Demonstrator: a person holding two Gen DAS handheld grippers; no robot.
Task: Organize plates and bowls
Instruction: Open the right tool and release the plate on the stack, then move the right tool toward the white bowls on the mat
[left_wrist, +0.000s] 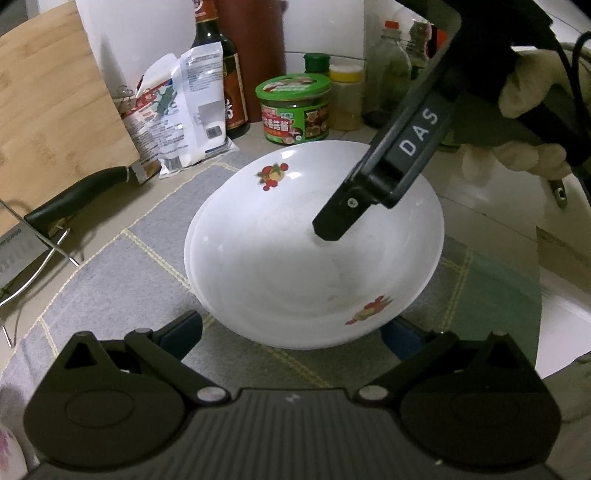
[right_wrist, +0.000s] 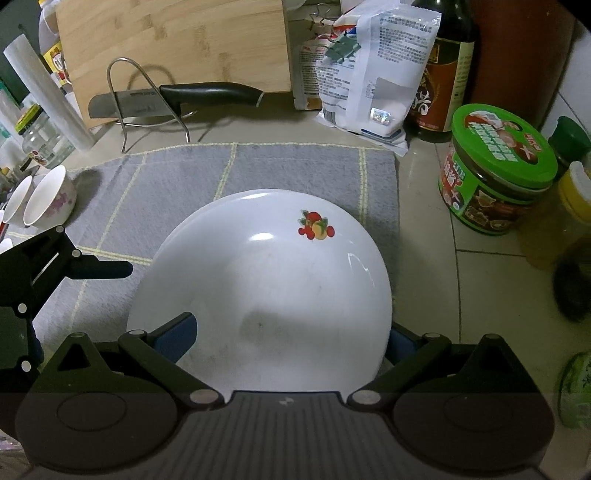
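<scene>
A white plate with fruit prints (left_wrist: 295, 251) lies on another white plate on the grey mat (left_wrist: 110, 280); it also shows in the right wrist view (right_wrist: 266, 280). My left gripper (left_wrist: 291, 332) is open, its fingers either side of the plate's near edge. My right gripper (right_wrist: 291, 336) is open over the plate, one finger above the plate's inside and one past its rim. In the left wrist view the right gripper's finger (left_wrist: 340, 218) hangs over the plate's middle. Two small floral bowls (right_wrist: 48, 203) lie on their sides at the mat's left.
A knife (right_wrist: 173, 98) rests on a wire rack before a wooden cutting board (right_wrist: 177, 48). Bags (right_wrist: 365, 74), a dark sauce bottle (right_wrist: 443, 70), a green-lidded jar (right_wrist: 495, 170) and spice bottles (right_wrist: 569, 206) crowd the back and right of the tiled counter.
</scene>
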